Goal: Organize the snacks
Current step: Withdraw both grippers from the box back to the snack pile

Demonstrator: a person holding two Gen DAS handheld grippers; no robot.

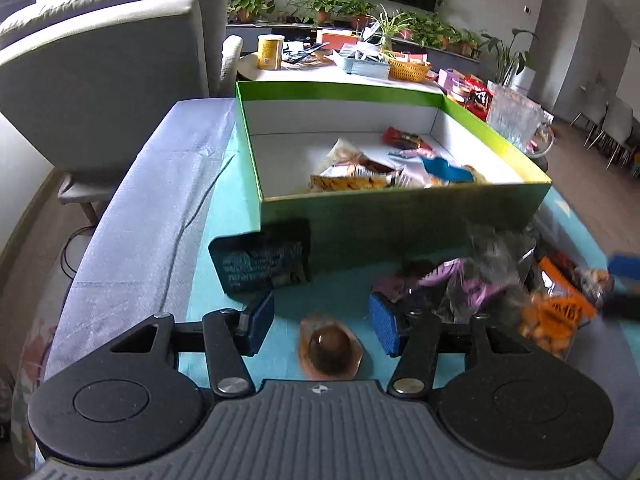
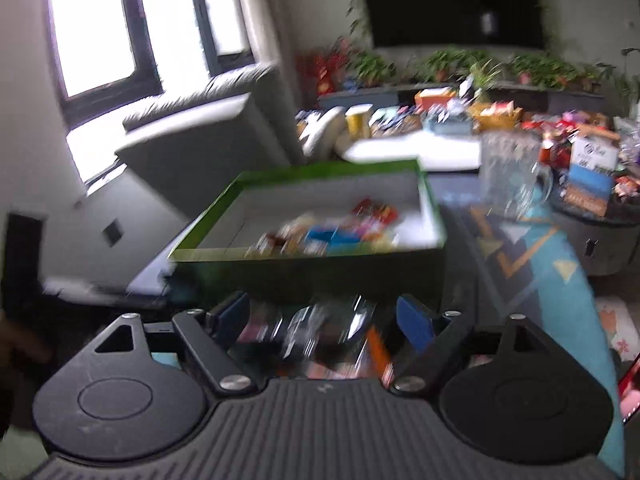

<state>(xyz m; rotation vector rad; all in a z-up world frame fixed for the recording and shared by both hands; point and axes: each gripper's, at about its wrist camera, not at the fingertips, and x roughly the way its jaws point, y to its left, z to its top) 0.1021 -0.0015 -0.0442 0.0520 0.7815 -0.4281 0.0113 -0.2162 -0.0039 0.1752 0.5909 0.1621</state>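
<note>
The left gripper (image 1: 323, 320) had its fingers (image 1: 384, 330) spread wide and empty, straddling a small brown-domed snack (image 1: 330, 350) on the tabletop (image 1: 288, 308), apparently lined up for a pick. The right gripper (image 2: 326, 320) also stood wide over a blurred heap of packets (image 2: 328, 332), possibly gripping nothing. Beyond lay a dark packet (image 1: 262, 262) and the green box (image 1: 400, 212), where sorted snacks (image 1: 384, 168) already lay.

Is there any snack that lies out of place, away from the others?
Yes. One small round snack, brown in a clear wrapper, lies alone on the turquoise cloth between the open left gripper's fingers. A dark packet leans against the green box. Both are outside the box, which already holds several snacks.
</note>
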